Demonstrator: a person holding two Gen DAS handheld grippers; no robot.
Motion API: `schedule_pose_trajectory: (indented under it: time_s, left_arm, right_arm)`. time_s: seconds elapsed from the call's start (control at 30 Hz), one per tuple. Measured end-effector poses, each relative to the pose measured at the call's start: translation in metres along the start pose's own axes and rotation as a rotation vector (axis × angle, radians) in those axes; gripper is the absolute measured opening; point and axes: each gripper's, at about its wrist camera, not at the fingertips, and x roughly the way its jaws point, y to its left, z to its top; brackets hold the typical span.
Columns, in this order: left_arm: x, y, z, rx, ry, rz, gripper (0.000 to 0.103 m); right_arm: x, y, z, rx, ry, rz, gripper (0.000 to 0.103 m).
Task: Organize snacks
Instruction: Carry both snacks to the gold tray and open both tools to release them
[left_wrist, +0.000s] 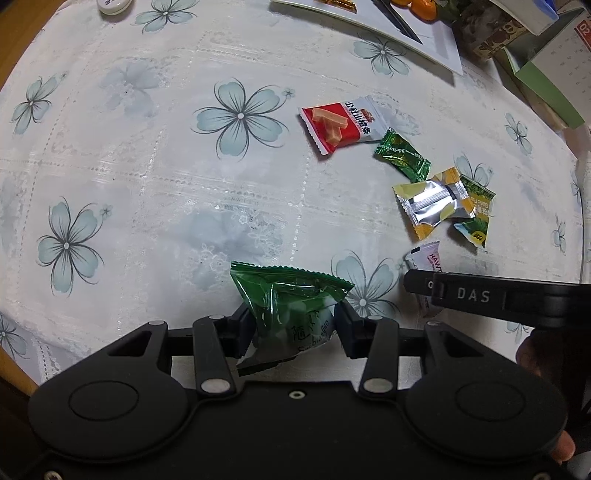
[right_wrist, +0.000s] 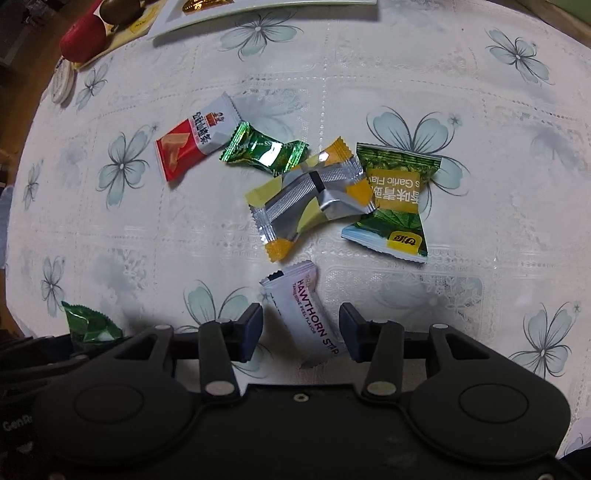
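Note:
My left gripper (left_wrist: 295, 326) points down at the floral tablecloth (left_wrist: 147, 166) and is shut on a green crinkled snack packet (left_wrist: 291, 306), whose corner also shows in the right wrist view as the green packet (right_wrist: 88, 321). My right gripper (right_wrist: 301, 326) stands open around a white hawthorn strip packet (right_wrist: 303, 306) that lies on the cloth between its fingers; a gap shows at the left pad. Beyond it lie a red-and-white packet (right_wrist: 195, 144), a green foil candy (right_wrist: 264, 151), a yellow-and-silver packet (right_wrist: 314, 195) and a green garlic-pea packet (right_wrist: 395, 199).
A white tray (left_wrist: 436, 48) with a dark knife (left_wrist: 399, 18) sits at the far edge, with boxes (left_wrist: 546, 81) to its right. A red object (right_wrist: 81, 37) and a round white lid (left_wrist: 112, 5) lie at the far left. The right tool's black housing (left_wrist: 480, 295) reaches in beside my left gripper.

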Motion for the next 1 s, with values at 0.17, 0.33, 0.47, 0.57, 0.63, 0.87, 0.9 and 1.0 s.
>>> schedule_pose_trajectory:
  time_s: [0.17,0.33,0.47,0.57,0.63,0.87,0.9,1.0]
  left_arm:
    - [0.005,0.006,0.002,-0.015,0.033,-0.026,0.053]
    - [0.003,0.014,0.004,-0.039,0.025,-0.022,0.053]
    - [-0.001,0.02,0.003,-0.042,0.005,-0.006,0.053]
    - [-0.007,0.021,-0.003,-0.013,-0.047,0.044,0.053]
    - [-0.015,0.021,-0.012,0.009,-0.091,0.087,0.053]
    - [-0.039,0.025,-0.073,-0.024,-0.128,0.056,0.053]
    - [-0.042,0.027,-0.083,-0.027,-0.121,0.041,0.053]
    - [-0.05,0.028,-0.118,-0.022,-0.107,0.028,0.053]
  right_arm:
    - [0.001,0.012,-0.004,-0.048,-0.02,-0.053,0.043]
    - [0.0,0.015,-0.01,-0.078,-0.033,-0.099,0.022]
    - [-0.009,-0.002,-0.012,-0.022,-0.037,-0.067,0.021]
    - [-0.025,-0.015,-0.017,0.014,-0.093,-0.036,0.021]
    - [-0.041,-0.026,-0.027,0.046,-0.139,-0.015,0.022]
    - [-0.095,-0.05,-0.097,0.122,-0.254,0.025,0.022]
    - [-0.099,-0.051,-0.11,0.136,-0.254,0.041,0.022]
    - [-0.113,-0.053,-0.157,0.178,-0.261,0.097,0.022]
